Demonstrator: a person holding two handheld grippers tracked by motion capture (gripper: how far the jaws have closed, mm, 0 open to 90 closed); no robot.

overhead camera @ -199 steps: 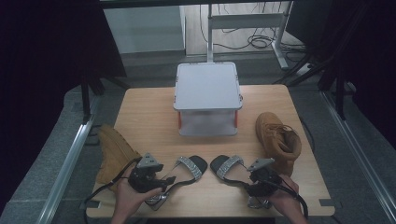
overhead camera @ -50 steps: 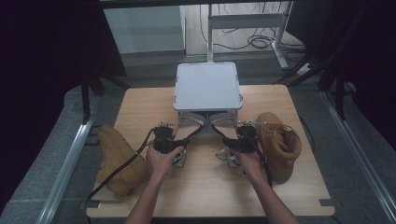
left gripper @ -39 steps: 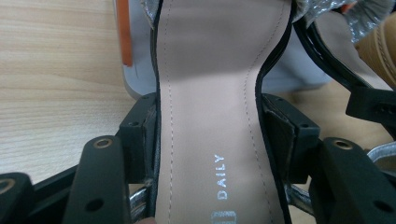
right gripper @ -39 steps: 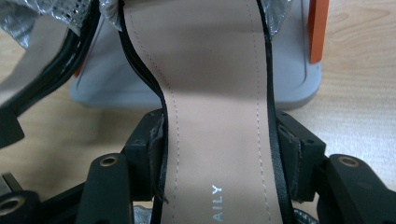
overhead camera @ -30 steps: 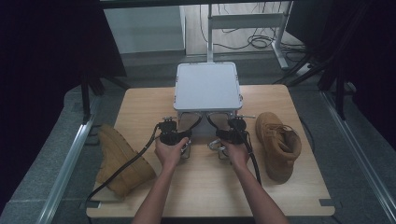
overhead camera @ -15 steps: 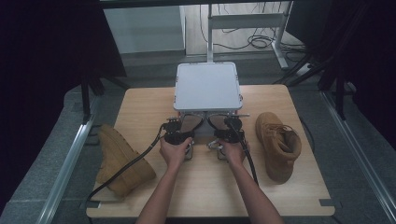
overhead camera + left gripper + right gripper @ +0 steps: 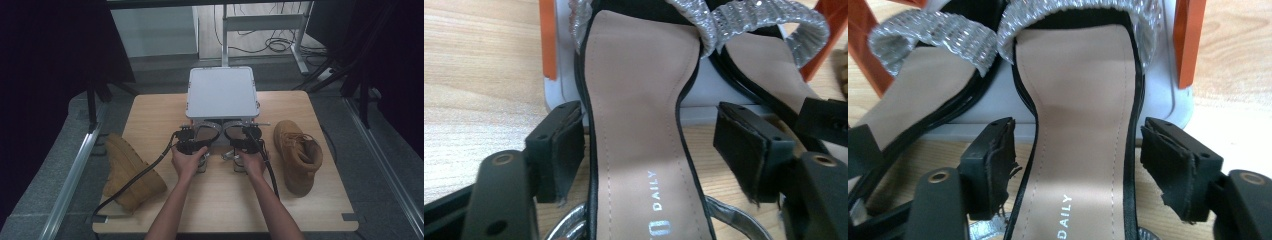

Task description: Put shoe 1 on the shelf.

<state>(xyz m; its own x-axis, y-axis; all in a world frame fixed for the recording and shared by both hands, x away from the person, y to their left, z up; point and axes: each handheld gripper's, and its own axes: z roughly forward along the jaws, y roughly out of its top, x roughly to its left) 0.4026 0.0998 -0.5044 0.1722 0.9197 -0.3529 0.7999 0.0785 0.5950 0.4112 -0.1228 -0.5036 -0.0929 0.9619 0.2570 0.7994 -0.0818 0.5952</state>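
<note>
Two black sandals with silver glitter straps lie toe-first under the white shelf, which stands on orange legs. The left sandal runs between the jaws of my left gripper. Those jaws have just been opening, and there is a gap beside the right pad. The right sandal lies between the jaws of my right gripper. These too have just been opening, and both pads stand off the sole. The soles read "DAILY".
A tan boot lies on its side at the table's left edge. Its mate stands upright at the right. Cables trail from both grippers toward the front edge. Bare wood lies around the forearms.
Both hands carried the sandals from the table's front edge forward to the shelf and pushed the toes under it. Over the last half second the hands have barely moved.
</note>
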